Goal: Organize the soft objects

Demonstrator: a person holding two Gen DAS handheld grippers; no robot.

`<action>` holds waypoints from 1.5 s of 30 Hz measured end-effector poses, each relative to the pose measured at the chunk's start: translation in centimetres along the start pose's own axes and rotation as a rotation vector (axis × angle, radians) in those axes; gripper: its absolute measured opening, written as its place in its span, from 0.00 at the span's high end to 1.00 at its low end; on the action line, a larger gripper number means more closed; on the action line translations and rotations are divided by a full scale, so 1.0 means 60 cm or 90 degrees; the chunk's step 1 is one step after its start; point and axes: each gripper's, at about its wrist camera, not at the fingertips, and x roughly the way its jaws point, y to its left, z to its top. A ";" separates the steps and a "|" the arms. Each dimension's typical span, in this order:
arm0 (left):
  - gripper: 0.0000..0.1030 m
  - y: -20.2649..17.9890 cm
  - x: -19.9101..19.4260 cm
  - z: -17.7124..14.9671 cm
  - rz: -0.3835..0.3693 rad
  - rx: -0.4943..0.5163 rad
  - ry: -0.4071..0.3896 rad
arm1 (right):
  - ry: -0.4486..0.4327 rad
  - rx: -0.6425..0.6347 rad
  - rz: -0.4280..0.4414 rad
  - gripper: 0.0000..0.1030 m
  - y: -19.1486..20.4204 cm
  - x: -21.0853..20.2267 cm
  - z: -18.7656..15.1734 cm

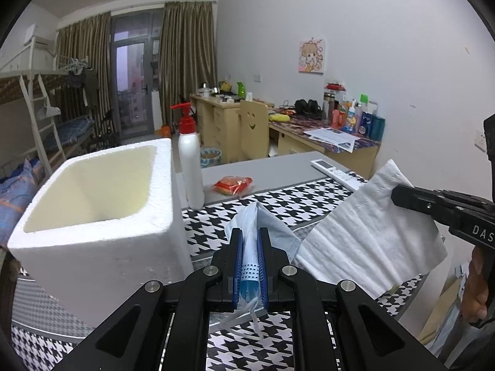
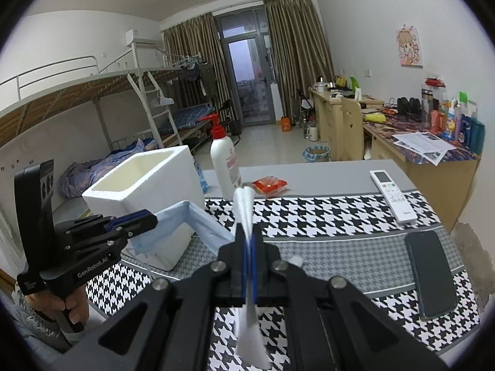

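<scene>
Above the houndstooth cloth [image 2: 324, 213], the left gripper [image 1: 250, 238] pinched a blue face mask [image 1: 263, 219] while the right gripper [image 2: 249, 235] clamped a white tissue [image 2: 244, 207] beside the foam box [image 1: 92, 191].

Illumination is even and moderately dim, with a cool cast; the balcony door [image 2: 251, 80] admits only weak dusk light, and shadows on the table [image 2: 321, 173] are soft. Both views show strong fisheye bending and black vignetting at the edges. The tissue [image 2: 247, 324] nearest the right lens is blurred.
</scene>
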 end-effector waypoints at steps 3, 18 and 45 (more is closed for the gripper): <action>0.90 0.002 -0.003 0.001 0.006 0.000 -0.005 | 0.000 0.005 -0.006 0.96 -0.002 -0.003 -0.004; 0.90 0.007 -0.003 -0.015 0.005 -0.007 0.001 | 0.074 -0.004 -0.022 0.95 -0.002 0.037 -0.046; 0.90 0.012 0.021 -0.038 -0.010 -0.021 0.038 | 0.225 -0.044 -0.050 0.36 0.021 0.115 -0.144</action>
